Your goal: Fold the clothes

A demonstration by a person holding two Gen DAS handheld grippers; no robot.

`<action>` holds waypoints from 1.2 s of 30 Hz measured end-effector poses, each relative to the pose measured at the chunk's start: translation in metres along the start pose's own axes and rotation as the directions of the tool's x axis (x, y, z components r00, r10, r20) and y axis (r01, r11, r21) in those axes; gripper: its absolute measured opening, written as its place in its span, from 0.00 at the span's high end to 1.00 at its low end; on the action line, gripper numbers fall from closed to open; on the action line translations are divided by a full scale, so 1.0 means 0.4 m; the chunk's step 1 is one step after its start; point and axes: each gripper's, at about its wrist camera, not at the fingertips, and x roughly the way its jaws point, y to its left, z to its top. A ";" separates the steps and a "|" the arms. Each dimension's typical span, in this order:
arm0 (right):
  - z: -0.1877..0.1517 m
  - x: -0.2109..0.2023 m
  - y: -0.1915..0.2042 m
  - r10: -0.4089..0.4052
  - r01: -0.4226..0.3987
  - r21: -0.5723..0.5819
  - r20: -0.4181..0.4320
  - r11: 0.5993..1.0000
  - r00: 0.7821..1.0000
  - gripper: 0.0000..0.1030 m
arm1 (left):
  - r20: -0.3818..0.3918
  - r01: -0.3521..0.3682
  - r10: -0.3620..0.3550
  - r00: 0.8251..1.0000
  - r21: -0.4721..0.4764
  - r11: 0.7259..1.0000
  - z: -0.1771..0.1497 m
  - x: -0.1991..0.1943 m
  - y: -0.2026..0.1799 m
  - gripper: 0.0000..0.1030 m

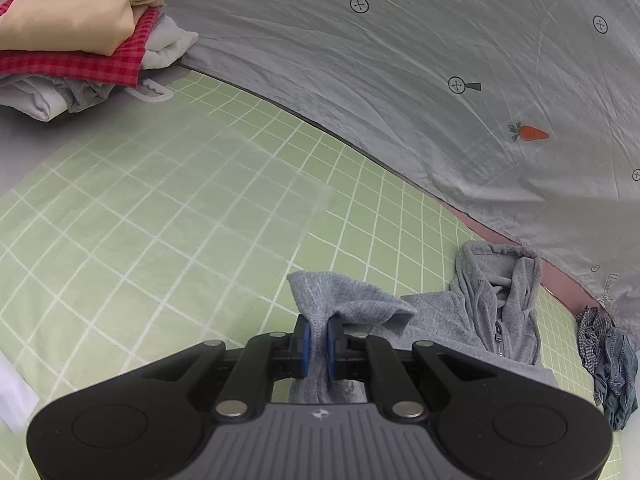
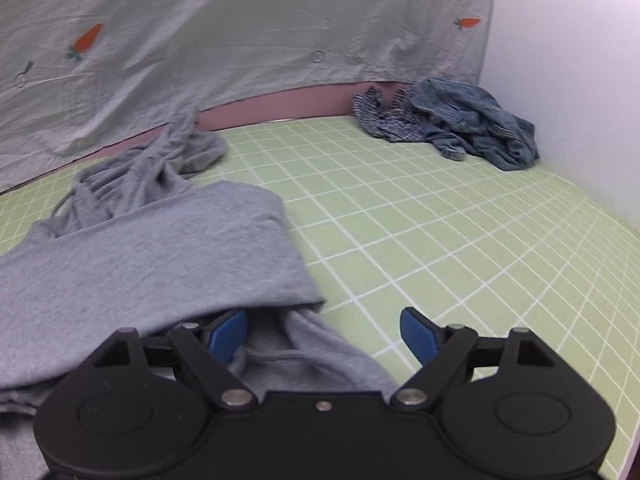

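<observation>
A grey zip hoodie [image 1: 480, 312] lies on the green checked cloth [image 1: 160, 208]; it also shows in the right wrist view [image 2: 160, 256], with its hood bunched at the back. My left gripper [image 1: 318, 340] is shut on a bunched fold of the hoodie and holds it up off the cloth. My right gripper [image 2: 324, 332] is open, low over the hoodie's near edge. Its left blue pad [image 2: 226, 332] sits under a fold of the fabric. Its right pad [image 2: 418, 332] is over bare cloth.
A stack of folded clothes [image 1: 80, 36], tan on red check on white, sits at the far left. A crumpled denim and checked pile [image 2: 452, 120] lies at the far right corner, also in the left wrist view [image 1: 608, 360]. A grey sheet [image 1: 400, 60] with carrot prints hangs behind.
</observation>
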 end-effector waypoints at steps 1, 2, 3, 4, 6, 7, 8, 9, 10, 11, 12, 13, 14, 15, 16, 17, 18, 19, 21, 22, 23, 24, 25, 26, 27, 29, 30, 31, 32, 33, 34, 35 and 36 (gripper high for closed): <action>0.001 0.013 -0.023 -0.016 0.016 0.017 -0.021 1.000 1.000 0.22 | 0.000 -0.001 0.001 1.000 0.000 1.000 -0.001 0.001 0.000 0.91; 0.002 0.024 -0.043 -0.025 0.027 0.033 -0.038 0.999 0.999 0.22 | 0.000 -0.003 0.003 1.000 -0.001 1.000 -0.002 0.001 -0.001 0.91; 0.004 0.024 -0.052 -0.010 0.012 0.045 -0.039 0.999 0.999 0.22 | 0.000 -0.005 0.005 1.000 -0.003 1.000 -0.003 0.001 -0.001 0.91; 0.006 0.021 -0.059 0.009 -0.007 0.053 -0.038 0.999 0.999 0.22 | 0.000 -0.006 0.006 1.000 -0.004 1.000 -0.005 0.001 -0.001 0.91; 0.007 -0.001 -0.047 0.075 -0.074 0.034 -0.017 0.997 0.997 0.21 | 0.000 -0.010 0.010 1.000 -0.010 1.000 -0.006 0.002 -0.003 0.91; 0.005 -0.013 -0.031 0.110 -0.110 0.015 -0.014 0.994 0.994 0.21 | -0.001 -0.011 0.011 1.000 -0.011 1.000 -0.006 0.002 -0.004 0.91; 0.001 -0.025 -0.014 0.143 -0.143 -0.004 -0.012 0.990 0.990 0.19 | -0.002 -0.011 0.011 1.000 -0.011 1.000 -0.006 0.003 -0.005 0.91; -0.006 -0.034 0.005 0.164 -0.164 -0.029 -0.011 0.986 0.986 0.16 | -0.001 -0.012 0.012 1.000 -0.008 1.000 -0.006 0.002 -0.006 0.91; -0.014 -0.042 0.024 0.181 -0.181 -0.056 -0.011 0.982 0.983 0.16 | 0.000 -0.013 0.013 1.000 -0.003 1.000 -0.006 0.002 -0.007 0.91; -0.023 -0.045 0.047 0.182 -0.182 -0.092 -0.011 0.979 0.983 0.15 | 0.002 -0.015 0.015 1.000 0.001 1.000 -0.007 0.001 -0.009 0.91; -0.031 -0.047 0.069 0.180 -0.179 -0.126 -0.010 0.976 0.984 0.15 | 0.004 -0.017 0.017 1.000 0.003 1.000 -0.008 0.000 -0.009 0.91; -0.034 -0.044 0.083 0.165 -0.163 -0.154 -0.005 0.974 0.986 0.15 | 0.005 -0.017 0.017 1.000 0.003 1.000 -0.009 -0.001 -0.008 0.91; -0.034 -0.040 0.091 0.147 -0.144 -0.171 0.008 0.975 0.989 0.15 | 0.004 -0.018 0.018 1.000 0.001 1.000 -0.011 -0.001 -0.007 0.91; -0.029 -0.035 0.094 0.140 -0.134 -0.176 0.023 0.975 0.990 0.14 | 0.004 -0.019 0.019 1.000 -0.003 1.000 -0.013 -0.001 -0.005 0.91; -0.021 -0.028 0.094 0.140 -0.133 -0.177 0.031 0.975 0.990 0.14 | 0.002 -0.020 0.020 1.000 -0.007 1.000 -0.015 -0.001 -0.003 0.91; -0.013 -0.020 0.090 0.142 -0.135 -0.177 0.030 0.975 0.989 0.14 | 0.001 -0.020 0.020 1.000 -0.011 1.000 -0.017 -0.002 -0.002 0.91; -0.005 -0.013 0.086 0.144 -0.137 -0.178 0.030 0.975 0.989 0.14 | 0.001 -0.021 0.021 1.000 -0.015 1.000 -0.019 -0.002 0.000 0.91; 0.002 -0.006 0.082 0.147 -0.140 -0.177 0.028 0.974 0.989 0.14 | 0.000 -0.021 0.021 1.000 -0.018 1.000 -0.021 -0.002 0.001 0.91; 0.007 -0.012 0.068 0.160 -0.155 -0.161 0.019 0.975 0.987 0.14 | -0.001 -0.024 0.024 1.000 -0.020 1.000 -0.022 -0.002 0.003 0.91; 0.005 -0.020 0.062 0.165 -0.161 -0.151 0.014 0.975 0.986 0.14 | -0.002 -0.025 0.025 1.000 -0.021 0.999 -0.022 -0.001 0.003 0.91; 0.001 -0.027 0.058 0.166 -0.163 -0.148 0.009 0.976 0.986 0.14 | -0.002 -0.025 0.025 1.000 -0.022 0.999 -0.022 -0.001 0.003 0.91; -0.007 -0.034 0.057 0.165 -0.163 -0.149 0.004 0.975 0.986 0.13 | -0.002 -0.025 0.025 1.000 -0.023 0.999 -0.022 -0.001 0.003 0.91; -0.014 -0.040 0.056 0.165 -0.164 -0.150 0.000 0.975 0.986 0.13 | -0.001 -0.025 0.025 1.000 -0.023 0.999 -0.022 -0.001 0.003 0.91; -0.021 -0.044 0.057 0.171 -0.170 -0.151 -0.007 0.974 0.985 0.13 | -0.001 -0.024 0.024 1.000 -0.023 0.999 -0.022 -0.001 0.003 0.91; -0.026 -0.047 0.061 0.178 -0.178 -0.153 -0.009 0.972 0.984 0.13 | 0.000 -0.024 0.024 1.000 -0.024 0.999 -0.022 -0.002 0.003 0.91; -0.032 -0.047 0.080 0.189 -0.188 -0.175 -0.009 0.966 0.982 0.13 | 0.000 -0.025 0.025 1.000 -0.022 0.999 -0.023 -0.001 0.002 0.91; -0.033 -0.045 0.091 0.192 -0.190 -0.191 -0.006 0.963 0.981 0.13 | -0.001 -0.027 0.027 1.000 -0.020 0.999 -0.023 -0.001 0.002 0.91; -0.031 -0.042 0.104 0.186 -0.182 -0.213 0.000 0.960 0.983 0.13 | -0.001 -0.028 0.028 1.000 -0.018 0.999 -0.023 0.000 0.002 0.91; -0.029 -0.037 0.116 0.179 -0.172 -0.235 0.007 0.957 0.984 0.13 | -0.002 -0.030 0.030 1.000 -0.016 0.999 -0.023 0.000 0.002 0.91; -0.025 -0.027 0.125 0.163 -0.154 -0.248 0.015 0.956 0.987 0.13 | -0.003 -0.032 0.032 0.999 -0.014 0.999 -0.023 0.001 0.003 0.91; -0.020 -0.017 0.132 0.146 -0.136 -0.260 0.022 0.956 0.989 0.13 | -0.005 -0.034 0.034 0.999 -0.014 0.999 -0.023 0.002 0.004 0.91; -0.014 -0.005 0.133 0.127 -0.116 -0.262 0.026 0.958 0.992 0.13 | -0.007 -0.036 0.036 0.999 -0.015 0.999 -0.025 0.003 0.004 0.91; -0.009 0.006 0.133 0.110 -0.098 -0.261 0.030 0.960 0.994 0.13 | -0.008 -0.039 0.038 0.999 -0.018 0.999 -0.026 0.003 0.006 0.91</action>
